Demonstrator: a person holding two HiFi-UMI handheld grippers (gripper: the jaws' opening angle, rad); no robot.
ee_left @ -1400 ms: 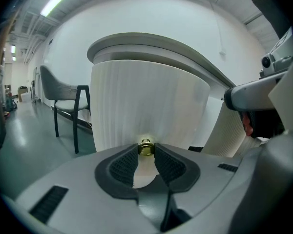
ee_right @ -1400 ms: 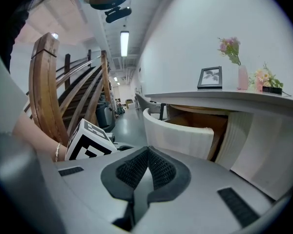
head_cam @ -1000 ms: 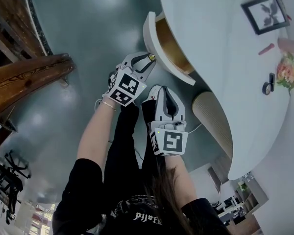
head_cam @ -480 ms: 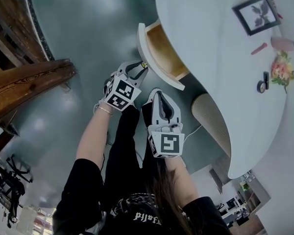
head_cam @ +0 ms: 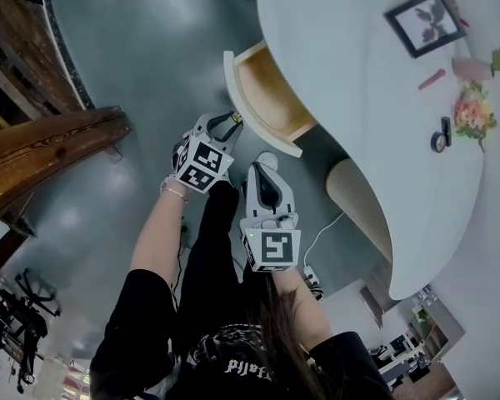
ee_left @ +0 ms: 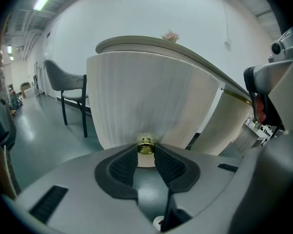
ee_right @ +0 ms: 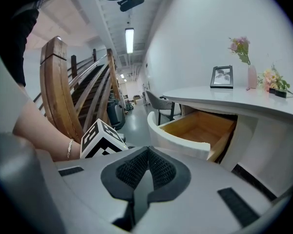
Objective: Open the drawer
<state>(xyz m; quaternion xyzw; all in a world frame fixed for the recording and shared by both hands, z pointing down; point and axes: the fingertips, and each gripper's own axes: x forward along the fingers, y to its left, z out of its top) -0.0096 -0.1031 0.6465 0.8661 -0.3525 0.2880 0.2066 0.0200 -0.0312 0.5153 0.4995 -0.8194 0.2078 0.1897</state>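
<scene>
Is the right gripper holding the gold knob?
No, the jaws of the right gripper are shut on nothing; the left gripper clamps the gold knob.

Open drawer jutted from desk at 1 o'clock; banister blocked 9 o'clock; floor free at 11.

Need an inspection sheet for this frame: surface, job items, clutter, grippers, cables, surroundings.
Surface: white curved desktop, mostly bare.
Job's things: drawer stands open, wooden inside, no contents visible; brass knob on its front.
Clutter: picture frame, pink vase, flowers and a small dark round item along the desktop's far side.
Grippers: left gripper closed on the brass knob; right gripper shut, empty, clear of the drawer.
Cables: white cable on the floor beside the desk base.
Surroundings: wooden staircase, grey floor, chair.
</scene>
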